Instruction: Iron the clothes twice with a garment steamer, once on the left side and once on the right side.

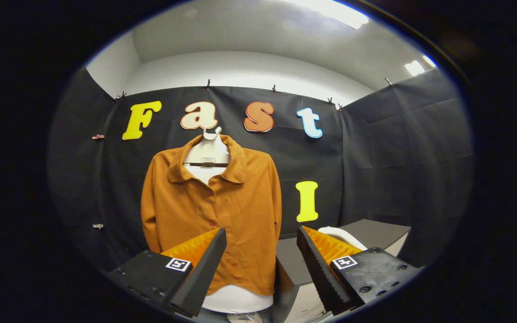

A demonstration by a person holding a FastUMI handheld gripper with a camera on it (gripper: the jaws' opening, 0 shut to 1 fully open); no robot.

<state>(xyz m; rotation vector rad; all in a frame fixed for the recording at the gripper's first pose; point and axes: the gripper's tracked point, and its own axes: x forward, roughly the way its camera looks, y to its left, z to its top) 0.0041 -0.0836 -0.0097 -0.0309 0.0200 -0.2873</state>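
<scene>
An orange-brown buttoned shirt (213, 211) hangs on a white hanger (208, 150) over a white form, against the booth's back wall, straight ahead of my fingers. My gripper (262, 240) is open, its two fingers spread wide with nothing between them. The left finger (204, 264) overlaps the shirt's lower hem in the view but stands apart from it. Beyond the right finger (317, 264), a white curved piece (343, 235) rests on a dark box; it may be the steamer, mostly hidden by that finger.
A dark grey box-shaped stand (377, 231) sits to the right of the shirt, with a lower grey surface (287, 258) between it and the garment. Black cloth walls close the booth on the left, back and right.
</scene>
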